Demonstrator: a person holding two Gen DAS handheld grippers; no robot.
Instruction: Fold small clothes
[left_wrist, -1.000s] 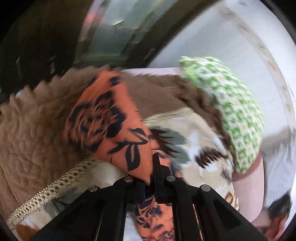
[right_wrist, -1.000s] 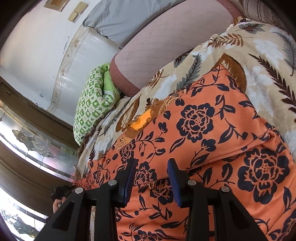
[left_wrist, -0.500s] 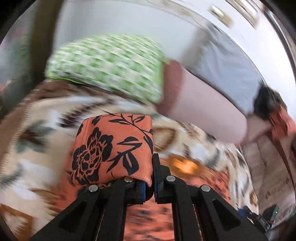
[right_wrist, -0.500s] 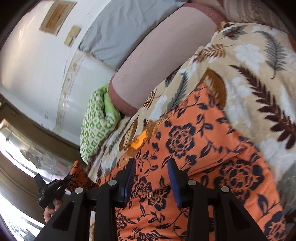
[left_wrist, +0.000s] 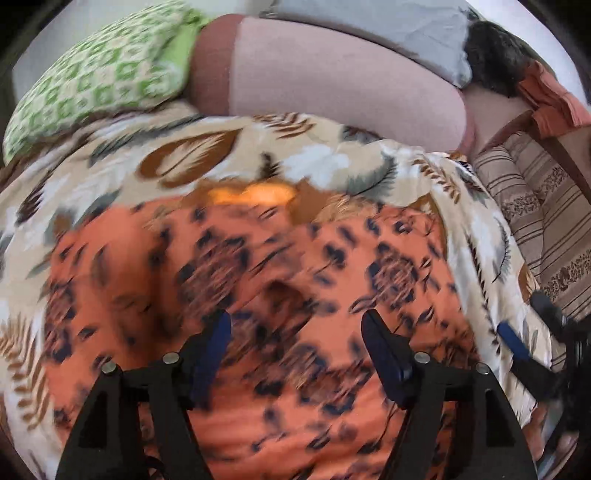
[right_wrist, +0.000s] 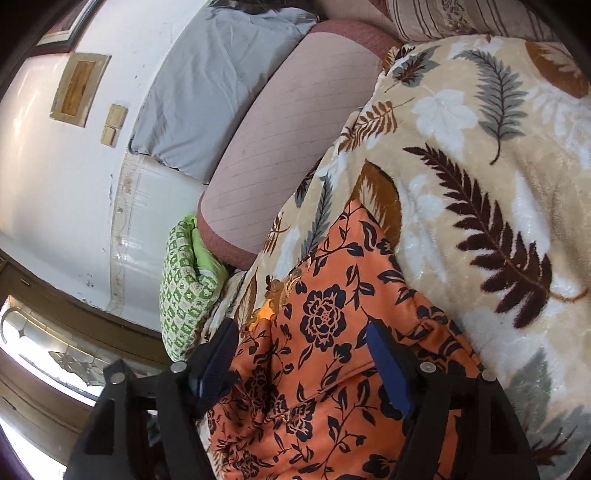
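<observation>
An orange garment with dark flowers (left_wrist: 258, 280) lies spread on a cream leaf-print blanket (left_wrist: 314, 158). The left wrist view is blurred. My left gripper (left_wrist: 295, 332) is open and empty just above the garment. The garment also shows in the right wrist view (right_wrist: 325, 354), lying on the blanket (right_wrist: 480, 166). My right gripper (right_wrist: 301, 347) is open and empty over the garment's near part. The right gripper's blue pads (left_wrist: 511, 341) show at the right edge of the left wrist view.
A pink bolster (left_wrist: 332, 74), a green patterned pillow (left_wrist: 96, 77) and a grey pillow (left_wrist: 369, 22) lie along the wall behind the blanket. A striped cushion (left_wrist: 546, 206) is at the right. A glass door (right_wrist: 44, 350) stands beyond the bed's end.
My left gripper carried a fold of the orange garment over, then opened and let it go onto the garment. My right gripper opened wider and rose a little.
</observation>
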